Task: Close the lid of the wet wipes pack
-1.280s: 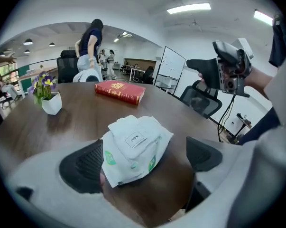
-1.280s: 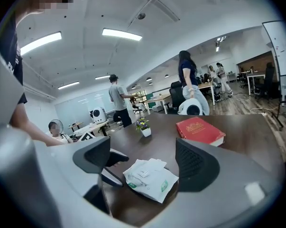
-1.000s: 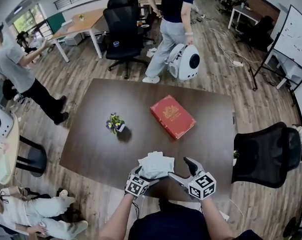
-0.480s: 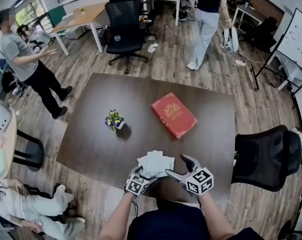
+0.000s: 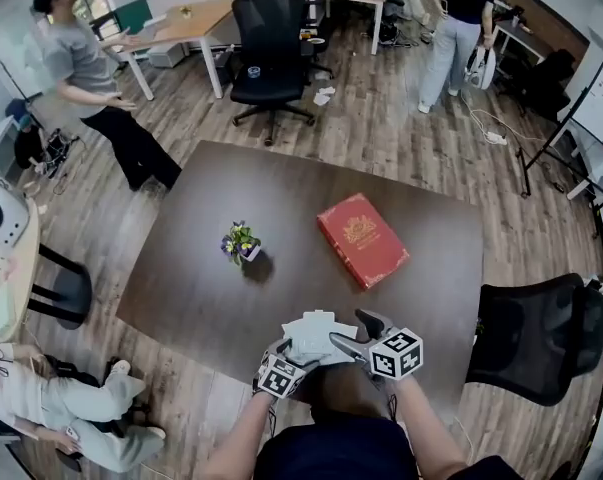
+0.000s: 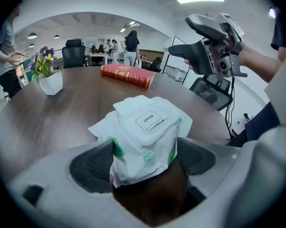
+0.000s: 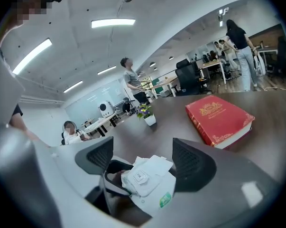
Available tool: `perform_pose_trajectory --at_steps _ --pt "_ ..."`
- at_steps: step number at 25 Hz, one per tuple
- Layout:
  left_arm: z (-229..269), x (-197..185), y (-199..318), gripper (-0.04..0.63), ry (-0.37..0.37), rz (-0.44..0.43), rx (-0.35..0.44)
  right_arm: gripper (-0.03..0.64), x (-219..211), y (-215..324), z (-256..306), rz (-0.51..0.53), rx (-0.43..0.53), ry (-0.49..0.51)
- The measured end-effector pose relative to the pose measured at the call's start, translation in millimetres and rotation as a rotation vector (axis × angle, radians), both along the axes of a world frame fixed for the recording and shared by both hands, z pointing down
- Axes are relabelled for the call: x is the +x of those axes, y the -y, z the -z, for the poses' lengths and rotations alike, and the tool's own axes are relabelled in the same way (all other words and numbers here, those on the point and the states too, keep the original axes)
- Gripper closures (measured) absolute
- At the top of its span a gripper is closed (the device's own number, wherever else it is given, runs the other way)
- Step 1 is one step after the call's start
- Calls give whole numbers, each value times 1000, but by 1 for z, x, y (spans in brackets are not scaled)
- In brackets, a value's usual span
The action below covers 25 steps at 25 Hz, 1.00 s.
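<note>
At near edge of dark brown table (image 5: 211, 268), left gripper (image 6: 143, 158) pinches near end of white soft wet wipes pack (image 6: 147, 127); right gripper (image 7: 145, 158), jaws closing on nothing, hovers above it, to right.

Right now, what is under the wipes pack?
The brown table lies under the pack, and the left gripper is shut on the pack's near end. The pack covers the surface directly beneath it, so whether anything lies there cannot be seen.
</note>
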State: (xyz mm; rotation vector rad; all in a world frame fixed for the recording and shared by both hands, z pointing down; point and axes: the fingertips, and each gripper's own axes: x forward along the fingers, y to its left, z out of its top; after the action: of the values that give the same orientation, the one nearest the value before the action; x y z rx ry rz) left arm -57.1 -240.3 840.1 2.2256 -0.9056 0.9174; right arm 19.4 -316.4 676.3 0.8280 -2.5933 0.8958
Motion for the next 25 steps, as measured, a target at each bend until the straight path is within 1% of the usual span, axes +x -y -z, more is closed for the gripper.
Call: perform_pose_trajectory --at_steps 4,7,10,13,15,19,25 --pt "-7 -1 -1 189 25 -3 -19 216 -6 12 -14 11 -50 21" --pt "-5 -1 0 187 31 -6 -32 216 -12 19 -34 33 -94 7" --pt "-5 -1 1 187 26 -3 -37 216 -19 23 -57 63 -139 -24" --pt "-9 -2 0 186 25 -4 -40 216 -25 21 -85 108 -177 -95" --pt "-10 -3 1 186 23 -7 -42 216 -29 22 -99 125 -199 -124" --pt "-7 -1 1 186 20 -4 -54 216 -34 23 -115 147 -214 -179" --pt "-10 -2 1 186 14 1 -45 216 -42 23 -129 155 -275 -189"
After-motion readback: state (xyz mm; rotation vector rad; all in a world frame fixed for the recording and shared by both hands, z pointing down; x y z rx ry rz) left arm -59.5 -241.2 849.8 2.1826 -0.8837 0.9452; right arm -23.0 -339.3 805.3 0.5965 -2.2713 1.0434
